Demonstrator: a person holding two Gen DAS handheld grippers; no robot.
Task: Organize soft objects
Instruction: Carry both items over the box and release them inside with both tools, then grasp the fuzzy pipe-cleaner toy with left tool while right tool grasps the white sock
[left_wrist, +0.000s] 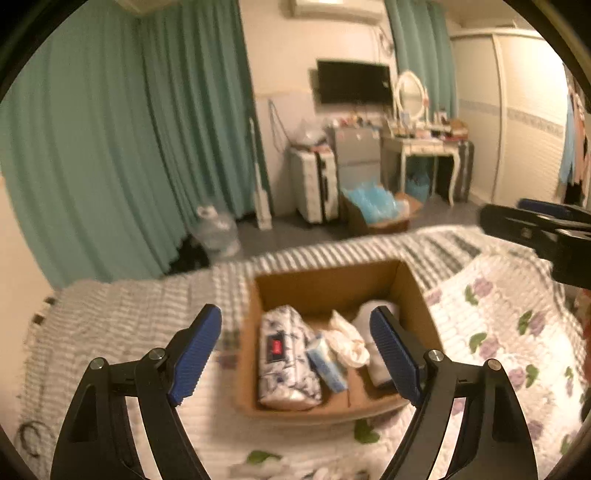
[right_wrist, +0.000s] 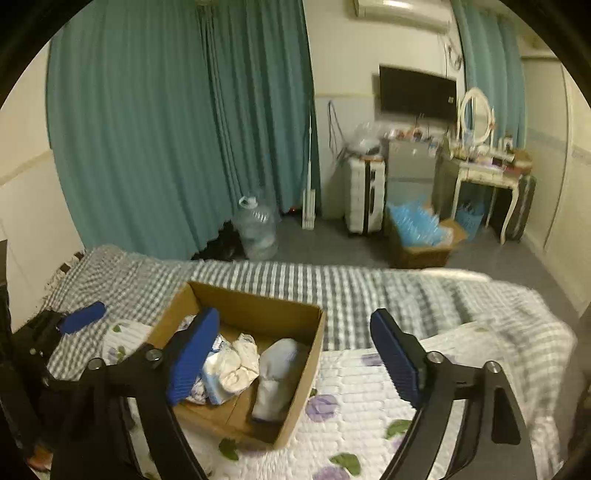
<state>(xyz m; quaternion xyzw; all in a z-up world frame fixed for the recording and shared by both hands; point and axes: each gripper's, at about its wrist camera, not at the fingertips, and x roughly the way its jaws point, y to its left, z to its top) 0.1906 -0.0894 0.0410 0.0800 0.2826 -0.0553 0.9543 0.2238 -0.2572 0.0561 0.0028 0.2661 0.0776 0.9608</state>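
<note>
An open cardboard box (left_wrist: 325, 284) sits on the bed and also shows in the right wrist view (right_wrist: 255, 306). Inside lie a blue-patterned white pouch with a red label (left_wrist: 284, 358), a small blue-and-white pack (left_wrist: 327, 360), a crumpled cream cloth (left_wrist: 347, 339) and a pale grey rolled piece (right_wrist: 277, 376). My left gripper (left_wrist: 295, 350) is open and empty, hovering above the box. My right gripper (right_wrist: 291, 354) is open and empty, above the box's right side. It also shows at the right edge of the left wrist view (left_wrist: 532, 225).
A white quilt with purple flowers (right_wrist: 369, 410) lies over a grey checked blanket (right_wrist: 332, 288). Beyond the bed stand a water jug (right_wrist: 258, 229), a white suitcase (right_wrist: 365, 199), a box of blue bottles (right_wrist: 421, 229), a dressing table (right_wrist: 484, 173) and teal curtains (right_wrist: 147, 129).
</note>
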